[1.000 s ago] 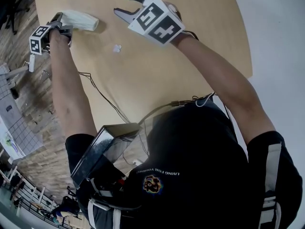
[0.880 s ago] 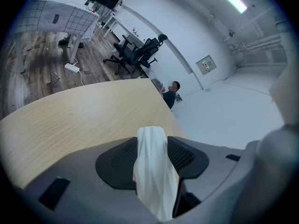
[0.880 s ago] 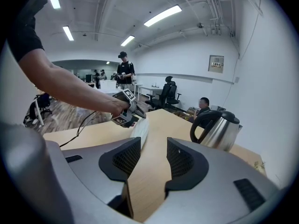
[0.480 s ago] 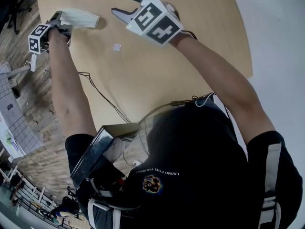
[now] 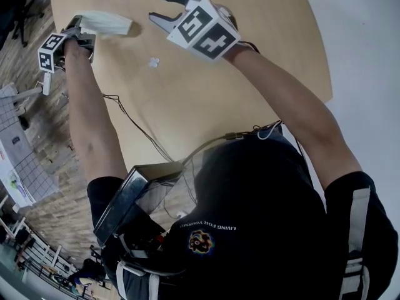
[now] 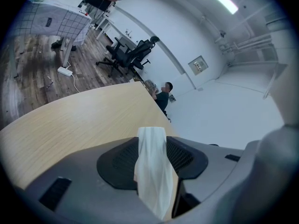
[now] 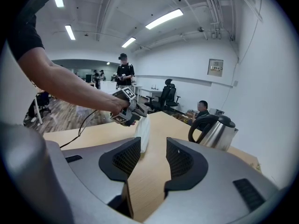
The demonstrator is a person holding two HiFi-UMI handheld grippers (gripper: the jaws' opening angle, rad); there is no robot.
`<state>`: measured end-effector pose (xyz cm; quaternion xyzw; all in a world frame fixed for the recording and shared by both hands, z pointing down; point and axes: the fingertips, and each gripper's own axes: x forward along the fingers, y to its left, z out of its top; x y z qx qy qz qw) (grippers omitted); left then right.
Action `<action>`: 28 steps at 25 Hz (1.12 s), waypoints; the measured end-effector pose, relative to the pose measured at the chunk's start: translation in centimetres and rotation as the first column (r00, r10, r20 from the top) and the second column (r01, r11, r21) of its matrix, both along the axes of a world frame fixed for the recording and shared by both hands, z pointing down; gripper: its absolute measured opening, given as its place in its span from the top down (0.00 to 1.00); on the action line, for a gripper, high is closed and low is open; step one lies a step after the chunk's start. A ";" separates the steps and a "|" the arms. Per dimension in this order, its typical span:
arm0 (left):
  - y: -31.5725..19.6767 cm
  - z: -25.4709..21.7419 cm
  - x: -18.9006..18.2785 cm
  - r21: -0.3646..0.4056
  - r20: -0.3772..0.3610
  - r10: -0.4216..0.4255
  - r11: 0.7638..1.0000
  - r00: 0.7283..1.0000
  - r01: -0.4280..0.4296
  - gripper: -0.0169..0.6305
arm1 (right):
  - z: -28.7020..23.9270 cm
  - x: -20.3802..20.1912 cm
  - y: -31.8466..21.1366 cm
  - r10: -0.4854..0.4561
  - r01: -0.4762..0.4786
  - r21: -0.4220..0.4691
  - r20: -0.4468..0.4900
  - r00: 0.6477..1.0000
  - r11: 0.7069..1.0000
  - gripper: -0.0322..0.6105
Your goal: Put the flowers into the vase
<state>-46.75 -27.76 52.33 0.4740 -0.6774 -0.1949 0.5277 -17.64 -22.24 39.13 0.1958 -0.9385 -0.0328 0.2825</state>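
Note:
A white twisted vase (image 5: 107, 22) is clamped in my left gripper (image 5: 87, 25) over the far left corner of the wooden table (image 5: 206, 86). The jaws are closing, with the vase (image 6: 152, 167) between the pads. From the right gripper view the vase (image 7: 143, 134) hangs just above the tabletop under the left gripper (image 7: 133, 113). A small white flower (image 5: 153, 61) lies on the table between the two hands. My right gripper (image 5: 167, 6) hovers over the table's far middle, open, with nothing between its jaws (image 7: 153, 155).
A steel kettle (image 7: 212, 129) stands on the table to the right of the right gripper. A black cable (image 5: 134, 127) trails across the near table towards the person. The table's left edge drops to wooden floor (image 5: 37, 136). Office chairs and people sit beyond the table.
The left gripper has lifted the vase a little off the table and towards the far edge. The right gripper has stayed in place.

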 end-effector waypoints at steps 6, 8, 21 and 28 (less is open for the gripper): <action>-0.2 -0.8 0.3 0.014 0.007 0.019 1.000 1.000 -0.019 0.68 | -0.3 0.1 0.0 0.001 -0.001 0.008 -0.007 1.000 1.000 0.70; -0.1 -1.0 0.5 0.017 0.011 0.022 1.000 1.000 -0.022 0.68 | -0.4 0.3 0.0 0.001 -0.001 0.010 -0.002 1.000 1.000 0.70; -0.2 -2.2 0.8 0.022 0.069 0.042 0.999 0.997 -0.044 0.68 | -0.3 1.5 0.0 0.009 -0.009 0.014 -0.003 1.000 1.000 0.70; -0.5 -3.7 0.9 0.022 0.168 0.064 0.997 0.984 -0.069 0.68 | -0.8 1.6 0.0 0.012 -0.012 0.021 0.003 1.000 1.000 0.70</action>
